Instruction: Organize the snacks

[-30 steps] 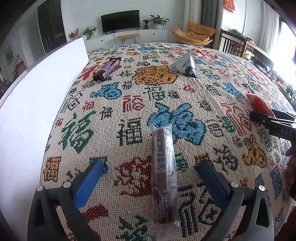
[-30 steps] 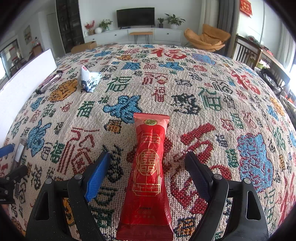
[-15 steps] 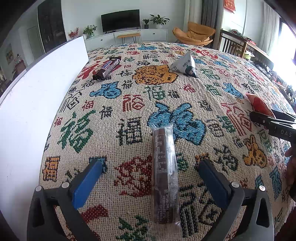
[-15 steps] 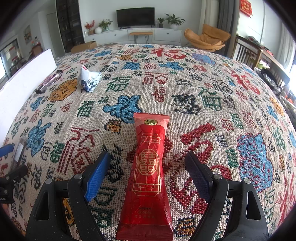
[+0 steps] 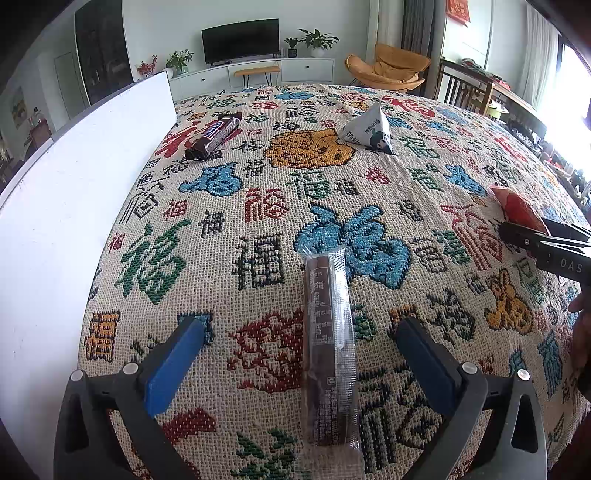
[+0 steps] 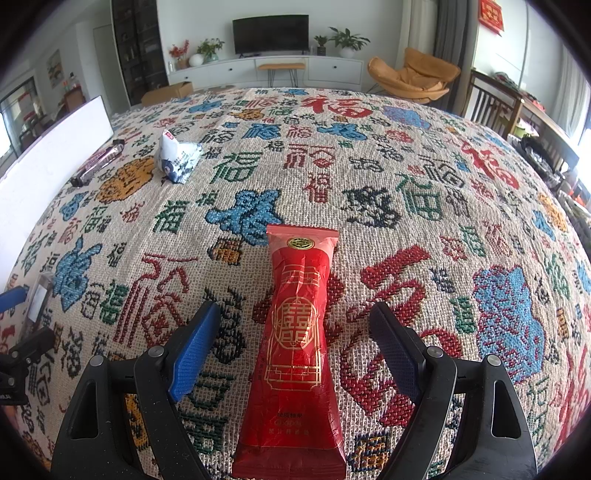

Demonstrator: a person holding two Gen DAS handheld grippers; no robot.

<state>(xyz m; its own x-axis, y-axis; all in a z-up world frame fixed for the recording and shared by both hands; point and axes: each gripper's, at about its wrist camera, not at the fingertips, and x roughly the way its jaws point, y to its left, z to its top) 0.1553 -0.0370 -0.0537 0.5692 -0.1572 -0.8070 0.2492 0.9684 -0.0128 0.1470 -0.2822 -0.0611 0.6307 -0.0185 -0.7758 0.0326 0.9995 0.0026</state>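
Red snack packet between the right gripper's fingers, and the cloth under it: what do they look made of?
The red snack packet looks like thin metallised plastic film, glossy: fine creases catch the light, gold print shines, and the top end is a flat crimped seal. The tablecloth looks like coarse woven fabric, matt: a visible grid of chunky stitches forms the coloured characters. The fibre cannot be told.

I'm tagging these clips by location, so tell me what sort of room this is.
Most likely a home living and dining room. A flat TV stands on a low white cabinet with potted plants, an orange lounge chair sits to the right, and the snacks lie on a table covered by a woven patterned cloth.
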